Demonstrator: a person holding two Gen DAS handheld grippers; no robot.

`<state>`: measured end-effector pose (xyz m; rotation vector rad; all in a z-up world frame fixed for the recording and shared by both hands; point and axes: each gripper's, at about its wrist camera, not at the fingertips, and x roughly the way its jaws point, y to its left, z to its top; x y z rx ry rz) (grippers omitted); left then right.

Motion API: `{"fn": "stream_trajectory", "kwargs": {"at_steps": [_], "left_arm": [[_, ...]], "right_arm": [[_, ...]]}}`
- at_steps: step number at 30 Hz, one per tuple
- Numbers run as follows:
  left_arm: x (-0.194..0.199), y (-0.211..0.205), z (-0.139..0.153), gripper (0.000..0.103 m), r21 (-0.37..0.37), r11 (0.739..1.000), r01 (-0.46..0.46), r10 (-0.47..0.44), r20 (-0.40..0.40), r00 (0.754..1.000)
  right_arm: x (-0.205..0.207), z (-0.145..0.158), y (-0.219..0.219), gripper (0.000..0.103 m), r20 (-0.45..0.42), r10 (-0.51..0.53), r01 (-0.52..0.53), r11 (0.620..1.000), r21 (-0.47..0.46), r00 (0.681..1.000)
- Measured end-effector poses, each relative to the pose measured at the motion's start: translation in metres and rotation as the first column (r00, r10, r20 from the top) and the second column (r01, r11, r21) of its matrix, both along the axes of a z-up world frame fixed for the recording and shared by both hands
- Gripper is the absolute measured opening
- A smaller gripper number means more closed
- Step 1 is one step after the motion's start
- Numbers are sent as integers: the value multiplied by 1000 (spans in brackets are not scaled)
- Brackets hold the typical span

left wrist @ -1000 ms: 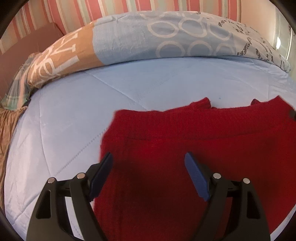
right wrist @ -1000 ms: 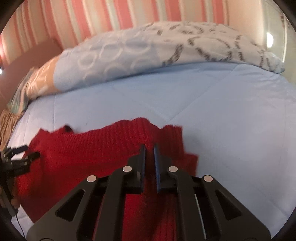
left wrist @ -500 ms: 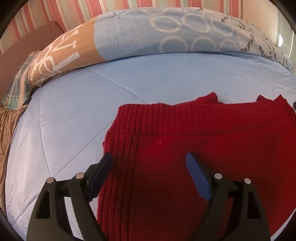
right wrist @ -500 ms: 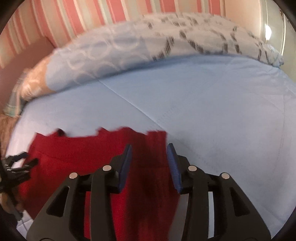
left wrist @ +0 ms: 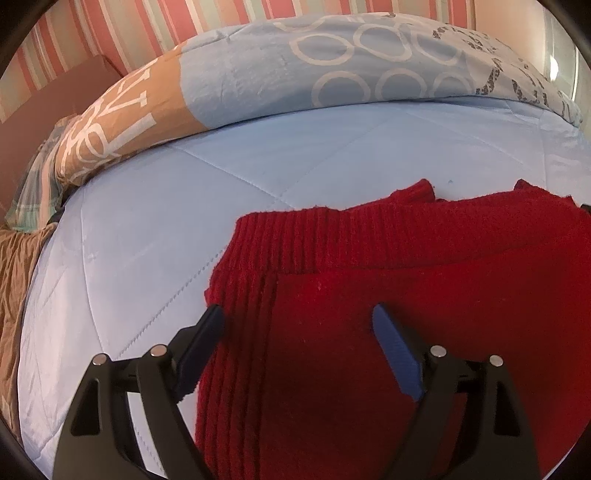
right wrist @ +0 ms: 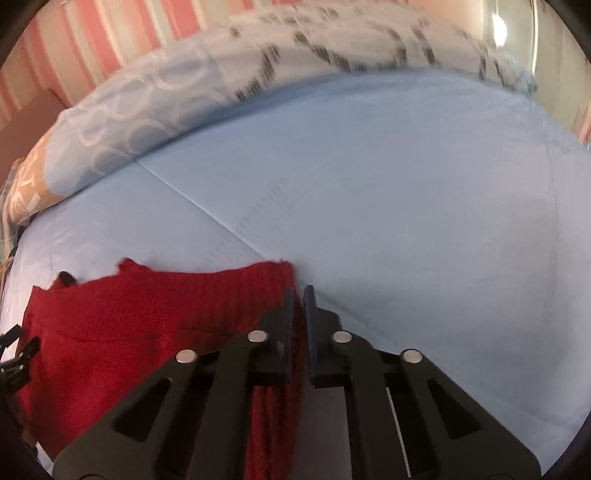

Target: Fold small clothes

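A red knitted sweater lies folded on the light blue bedspread. My left gripper is open just above the sweater's left part, its fingers spread over the ribbed edge. In the right wrist view the sweater lies to the left. My right gripper is shut at the sweater's right edge, with red knit showing between and below the jaws. The left gripper's tip shows at the far left of that view.
A rolled patterned duvet in blue, tan and white lies along the back of the bed below a striped wall. Brown fabric hangs at the bed's left edge. Bare bedspread stretches to the right of the sweater.
My right gripper opened half a second ago, moved right along the sweater's edge, and has shut again there. My left gripper stayed open and hardly moved.
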<state>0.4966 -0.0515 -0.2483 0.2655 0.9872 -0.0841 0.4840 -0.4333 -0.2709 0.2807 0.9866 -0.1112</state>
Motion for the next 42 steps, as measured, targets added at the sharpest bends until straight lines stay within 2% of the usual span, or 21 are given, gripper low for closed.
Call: {"fn": "stream_trajectory", "kwargs": {"at_steps": [4, 6, 8, 11, 14, 16, 18, 19, 20, 21, 23, 25, 26, 27, 28, 30, 31, 34, 37, 40, 42], "left_arm": [[-4, -2, 4, 84, 2, 1000, -5, 5, 3, 1000], [-14, -3, 15, 84, -18, 1000, -4, 5, 18, 1000], [-25, -7, 25, 84, -46, 999, -5, 6, 30, 1000], [-49, -29, 32, 84, -163, 987, 9, -10, -6, 1000], [-62, -60, 22, 84, -158, 987, 40, -38, 13, 999], [-62, -76, 8, 84, -118, 992, 50, -49, 13, 999], [-57, -72, -4, 85, -112, 993, 40, -39, 10, 999], [-54, -67, -7, 86, -118, 992, 35, -34, 11, 999], [-51, -59, -11, 86, -134, 990, 32, -31, 12, 999], [-49, -55, -12, 87, -152, 988, 35, -35, 6, 999], [-50, -50, -12, 87, -153, 987, 40, -39, 10, 999], [-54, -51, -6, 87, -122, 992, 33, -31, 13, 999], [-57, -49, -1, 86, -111, 994, 24, -22, 16, 1000], [-65, -45, 7, 86, -108, 994, 21, -18, 28, 999], [-74, -41, 14, 86, -105, 994, 15, -11, 42, 999], [-93, -26, 24, 86, -92, 996, -14, 19, 59, 998], [-102, -17, 24, 86, -93, 995, -36, 41, 51, 998], [-117, 0, 14, 86, -88, 993, -81, 81, -2, 997], [-126, 10, -3, 86, -42, 993, -107, 106, -28, 994], [-134, 19, -9, 87, -30, 997, -76, 76, -6, 997], [-136, 24, -12, 87, -33, 998, -52, 52, 2, 999]], "right_arm": [[-16, 27, 4, 8, 80, 59, -64, 995, 72, 995], [-39, 49, 24, 8, 111, 113, -116, 993, 21, 987], [-59, 60, 49, 12, 106, 162, -160, 987, -28, 981], [-93, 58, 98, 14, 83, 212, -207, 976, -60, 974], [-107, 35, 134, 14, 50, 205, -199, 973, -114, 977], [-110, 20, 133, 11, 31, 181, -176, 977, -124, 983], [-113, 15, 115, 11, 42, 139, -134, 984, -119, 989], [-114, 13, 103, 6, 42, 120, -115, 988, -104, 992], [-114, 10, 90, 2, 46, 108, -104, 991, -78, 993], [-114, 3, 73, 0, 44, 97, -97, 995, -2, 994], [-114, -3, 60, 0, 49, 98, -101, 993, 63, 994], [-116, 3, 63, 0, 58, 108, -111, 992, 67, 993], [-120, 10, 67, 2, 73, 113, -118, 990, 74, 991], [-123, 17, 71, 12, 89, 117, -123, 990, 70, 989], [-129, 26, 78, 30, 107, 121, -127, 991, 51, 987], [-149, 42, 100, 51, 138, 128, -129, 992, 0, 982], [-156, 46, 110, 52, 137, 131, -131, 991, -10, 982], [-170, 35, 145, 52, 77, 150, -148, 988, -33, 986], [-171, 15, 166, 49, 10, 182, -180, 979, -99, 983], [-176, 5, 148, 46, -6, 152, -152, 982, -108, 988], [-180, 6, 123, 37, -4, 95, -95, 991, -96, 995]]}}
